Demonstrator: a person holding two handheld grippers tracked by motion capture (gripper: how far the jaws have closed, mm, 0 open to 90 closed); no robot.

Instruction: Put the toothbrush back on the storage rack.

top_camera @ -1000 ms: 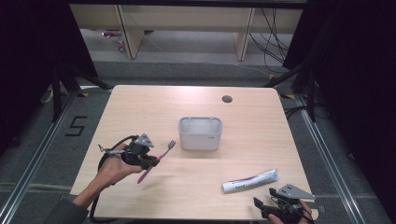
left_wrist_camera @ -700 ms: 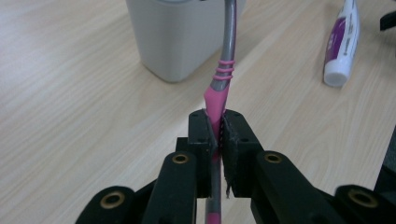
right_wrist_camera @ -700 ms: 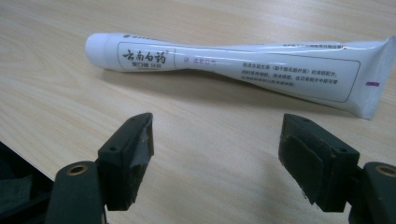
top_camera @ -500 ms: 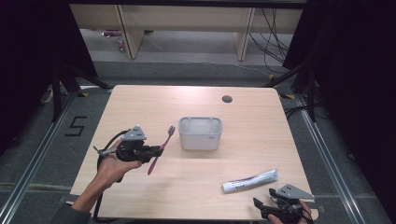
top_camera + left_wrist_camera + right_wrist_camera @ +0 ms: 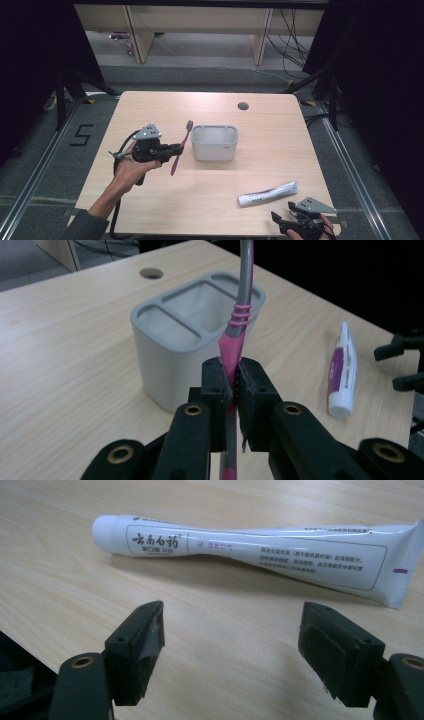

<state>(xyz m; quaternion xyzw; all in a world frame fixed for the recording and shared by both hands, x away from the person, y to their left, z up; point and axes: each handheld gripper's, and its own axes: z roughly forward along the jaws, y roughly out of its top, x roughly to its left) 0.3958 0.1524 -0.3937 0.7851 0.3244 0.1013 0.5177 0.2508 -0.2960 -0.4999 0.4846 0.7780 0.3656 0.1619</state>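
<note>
A pink and grey toothbrush point(image 5: 179, 148) point(image 5: 237, 325) is clamped at its handle by my left gripper point(image 5: 172, 149) point(image 5: 231, 385), which is shut on it and holds it nearly upright above the table, bristles up. Just right of it stands a grey holder point(image 5: 215, 142) point(image 5: 190, 342) with three compartments. A white toothpaste tube point(image 5: 267, 194) point(image 5: 250, 550) point(image 5: 342, 370) lies flat near the front right. My right gripper point(image 5: 292, 225) point(image 5: 232, 652) rests at the table's front edge, open, with its jaws a little short of the tube and nothing between them.
The wooden table point(image 5: 150, 110) has a round cable hole point(image 5: 243, 106) at the back right. Dark frames and a floor with cables surround it. Bare tabletop lies between the holder and the tube.
My left gripper has lifted the toothbrush and swung it from slanted to nearly upright, closer to the holder. The right gripper and the tube have not moved.
</note>
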